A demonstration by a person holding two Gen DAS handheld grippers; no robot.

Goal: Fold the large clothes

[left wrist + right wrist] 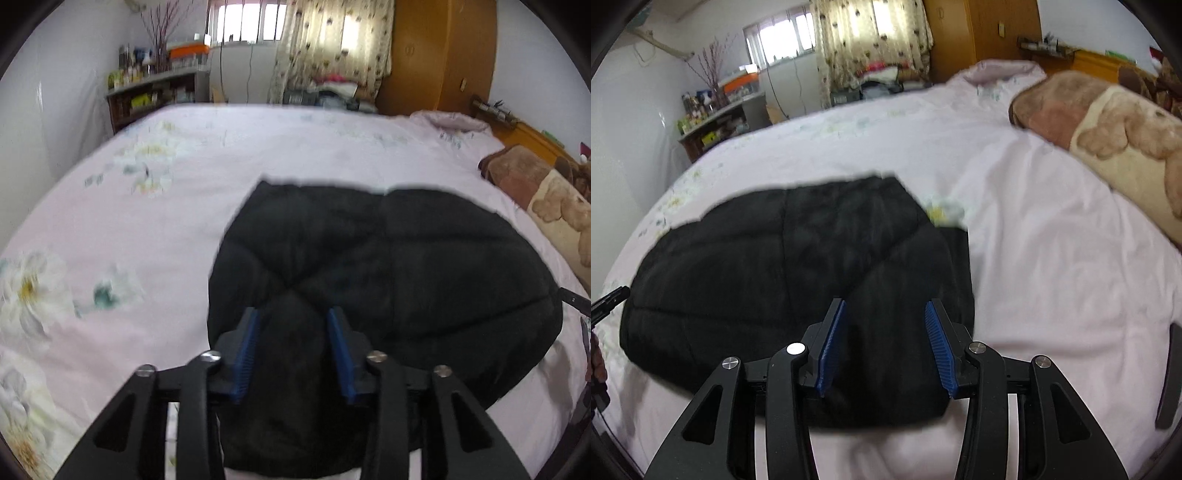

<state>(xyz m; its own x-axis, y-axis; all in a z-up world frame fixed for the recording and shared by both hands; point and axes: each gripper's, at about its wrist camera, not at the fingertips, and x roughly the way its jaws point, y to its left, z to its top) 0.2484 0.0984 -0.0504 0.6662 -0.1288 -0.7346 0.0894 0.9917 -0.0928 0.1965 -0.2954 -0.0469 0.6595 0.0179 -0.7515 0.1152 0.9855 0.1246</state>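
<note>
A black quilted padded garment [388, 280] lies folded in a thick bundle on the pink floral bedsheet [129, 229]. It also shows in the right wrist view [783, 269]. My left gripper [293, 314] is open, its blue pads apart over the garment's near left part. My right gripper [884, 306] is open, its blue pads apart over the garment's near right edge. Neither gripper holds cloth.
A brown and cream teddy-bear blanket [1108, 136] lies along the bed's right side. A wooden wardrobe [439, 55], a curtained window [332, 44] and a cluttered shelf [147, 88] stand beyond the bed. Bare sheet [1052, 258] lies right of the garment.
</note>
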